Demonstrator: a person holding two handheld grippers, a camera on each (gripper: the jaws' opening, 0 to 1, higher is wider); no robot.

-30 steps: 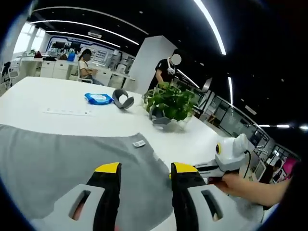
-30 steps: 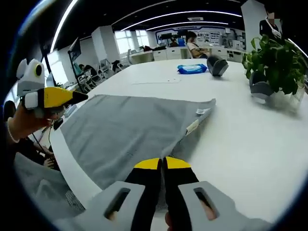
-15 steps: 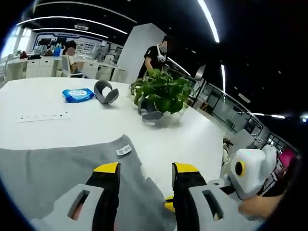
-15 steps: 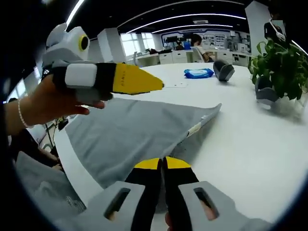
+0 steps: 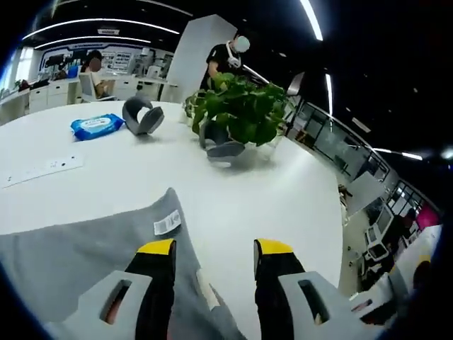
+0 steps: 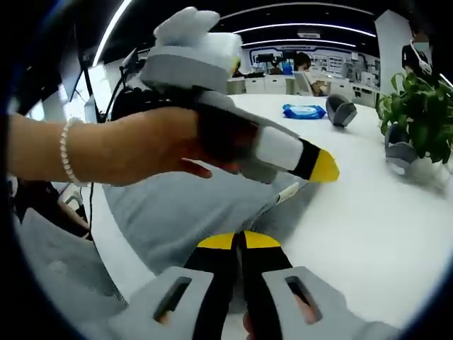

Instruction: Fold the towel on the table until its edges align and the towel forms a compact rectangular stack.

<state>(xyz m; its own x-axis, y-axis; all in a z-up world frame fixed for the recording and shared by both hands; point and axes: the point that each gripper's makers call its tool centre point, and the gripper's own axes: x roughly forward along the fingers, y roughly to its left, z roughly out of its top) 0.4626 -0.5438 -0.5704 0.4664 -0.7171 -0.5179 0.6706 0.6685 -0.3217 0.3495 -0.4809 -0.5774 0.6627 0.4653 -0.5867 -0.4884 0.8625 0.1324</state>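
Observation:
The grey towel (image 6: 166, 212) lies spread on the white table (image 6: 368, 227). My right gripper (image 6: 238, 241) is low at the towel's near edge, its yellow-tipped jaws shut with grey cloth running in under them. A hand holds my left gripper (image 6: 322, 164) just above the towel, reaching in from the left of the right gripper view. In the left gripper view, the left gripper (image 5: 214, 249) is open over the towel (image 5: 71, 262), near the corner with the white label (image 5: 168, 224). Nothing sits between its jaws.
A potted green plant (image 5: 237, 113) stands on the table beyond the towel. A blue wipes pack (image 5: 95, 125), a grey curved object (image 5: 141, 115) and a white paper strip (image 5: 39, 170) lie further back. People are by the far desks.
The left gripper has swung rightwards over the towel, from its far left side to above the labelled corner. The right gripper has stayed shut at the near edge.

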